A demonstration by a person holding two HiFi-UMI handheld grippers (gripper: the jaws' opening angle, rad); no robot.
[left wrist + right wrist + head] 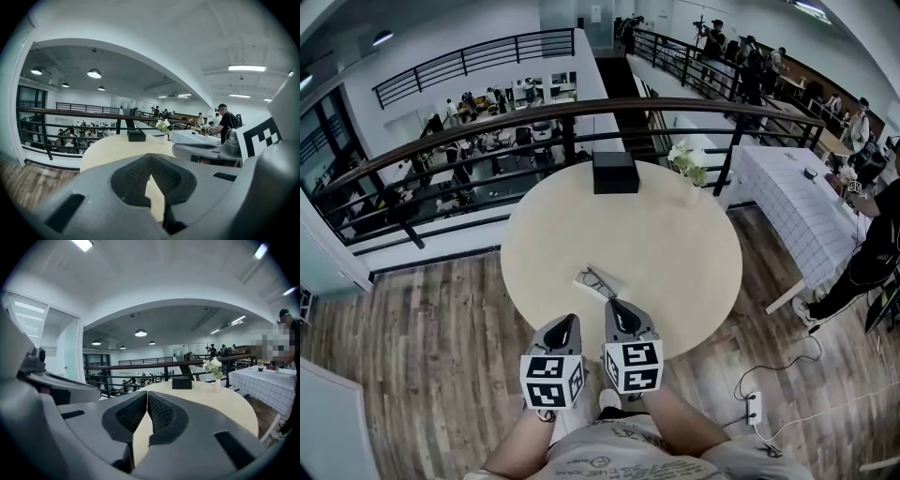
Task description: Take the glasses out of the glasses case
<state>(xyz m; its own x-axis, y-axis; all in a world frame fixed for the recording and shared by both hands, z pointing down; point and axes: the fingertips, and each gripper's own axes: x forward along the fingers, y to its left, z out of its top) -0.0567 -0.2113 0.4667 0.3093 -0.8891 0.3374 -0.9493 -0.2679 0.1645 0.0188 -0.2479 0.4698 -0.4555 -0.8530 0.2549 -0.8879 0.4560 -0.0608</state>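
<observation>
Glasses (600, 281) just beyond left tool (572, 321), right tool (614, 307), both closed

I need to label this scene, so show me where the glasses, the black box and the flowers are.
glasses (600, 280), head view, middle of the frame.
black box (615, 174), head view, its top face.
flowers (687, 161), head view, the white blossoms.

Round beige table (675, 272) on wood-plank floor (422, 337) beside dark railing (487, 122); white-clothed table (797, 206) right; ceiling lamps (94, 73) lit.
</observation>
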